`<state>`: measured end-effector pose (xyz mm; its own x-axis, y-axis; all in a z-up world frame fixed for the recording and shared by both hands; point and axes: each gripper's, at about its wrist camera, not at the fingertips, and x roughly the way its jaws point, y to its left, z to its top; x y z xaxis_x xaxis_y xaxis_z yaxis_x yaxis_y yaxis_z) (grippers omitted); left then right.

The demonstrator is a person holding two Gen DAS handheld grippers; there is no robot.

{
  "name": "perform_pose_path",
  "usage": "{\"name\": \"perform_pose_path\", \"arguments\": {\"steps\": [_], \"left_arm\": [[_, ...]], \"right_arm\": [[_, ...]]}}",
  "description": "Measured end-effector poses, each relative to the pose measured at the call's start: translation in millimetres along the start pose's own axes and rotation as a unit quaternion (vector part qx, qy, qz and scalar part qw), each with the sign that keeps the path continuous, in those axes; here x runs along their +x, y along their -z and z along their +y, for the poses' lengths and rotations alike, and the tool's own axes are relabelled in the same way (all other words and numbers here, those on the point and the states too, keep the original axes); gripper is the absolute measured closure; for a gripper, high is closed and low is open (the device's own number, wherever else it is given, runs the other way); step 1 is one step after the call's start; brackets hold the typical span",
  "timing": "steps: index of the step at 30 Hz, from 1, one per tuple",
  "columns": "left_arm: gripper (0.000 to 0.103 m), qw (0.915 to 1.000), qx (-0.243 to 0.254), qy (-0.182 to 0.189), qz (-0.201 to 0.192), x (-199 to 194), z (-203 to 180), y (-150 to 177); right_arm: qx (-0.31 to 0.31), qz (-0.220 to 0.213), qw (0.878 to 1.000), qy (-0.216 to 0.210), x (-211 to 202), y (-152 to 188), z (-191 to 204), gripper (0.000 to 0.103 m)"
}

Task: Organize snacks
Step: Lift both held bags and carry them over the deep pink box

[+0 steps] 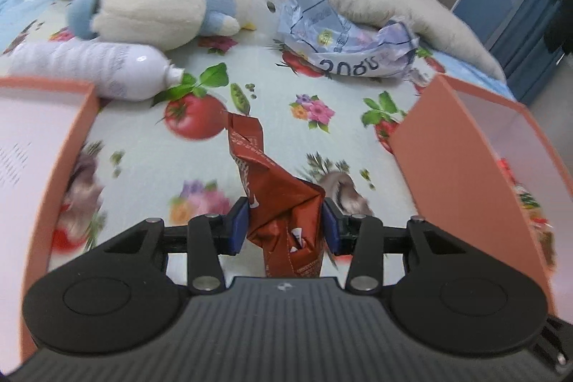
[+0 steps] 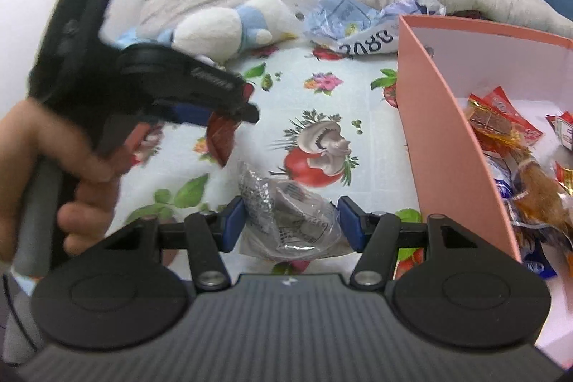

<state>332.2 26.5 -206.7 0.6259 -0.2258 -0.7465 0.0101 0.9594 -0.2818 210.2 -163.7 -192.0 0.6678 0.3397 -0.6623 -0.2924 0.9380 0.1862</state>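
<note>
My left gripper (image 1: 284, 224) is shut on a crumpled red-brown snack packet (image 1: 283, 196), which sticks up and forward between the blue pads above the flower-print sheet. In the right wrist view that left gripper (image 2: 229, 117) hangs at the left, gripped by a hand (image 2: 71, 167), with the red packet (image 2: 222, 138) dangling from it. My right gripper (image 2: 292, 221) is shut on a clear, silver-printed packet (image 2: 286, 213). A pink box (image 2: 447, 131) stands to its right and holds several snack packets (image 2: 519, 167).
The pink box wall (image 1: 447, 167) rises on the right and a pink lid or tray (image 1: 71, 149) on the left. On the sheet lie a white bottle (image 1: 100, 67), a plush toy (image 1: 172, 6) and a crumpled blue-white bag (image 1: 343, 38). A grey blanket is heaped behind.
</note>
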Motion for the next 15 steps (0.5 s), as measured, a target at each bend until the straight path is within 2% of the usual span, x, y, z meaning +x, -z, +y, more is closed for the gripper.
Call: {"name": "perform_pose_path", "arguments": {"steps": [7, 11, 15], "left_arm": [[0.055, 0.9997, 0.000, -0.011, -0.021, -79.1, -0.7, 54.4], [0.055, 0.9994, -0.023, -0.003, -0.027, -115.8, 0.5, 81.4], [0.055, 0.9994, -0.015, 0.002, -0.032, -144.2, -7.6, 100.9]], "right_arm": [[0.007, -0.010, 1.000, -0.003, -49.7, 10.0, 9.8, 0.044], [0.026, -0.014, 1.000, -0.010, -80.9, 17.5, 8.4, 0.044], [0.033, -0.030, 0.999, -0.007, -110.9, 22.8, 7.0, 0.044]]}}
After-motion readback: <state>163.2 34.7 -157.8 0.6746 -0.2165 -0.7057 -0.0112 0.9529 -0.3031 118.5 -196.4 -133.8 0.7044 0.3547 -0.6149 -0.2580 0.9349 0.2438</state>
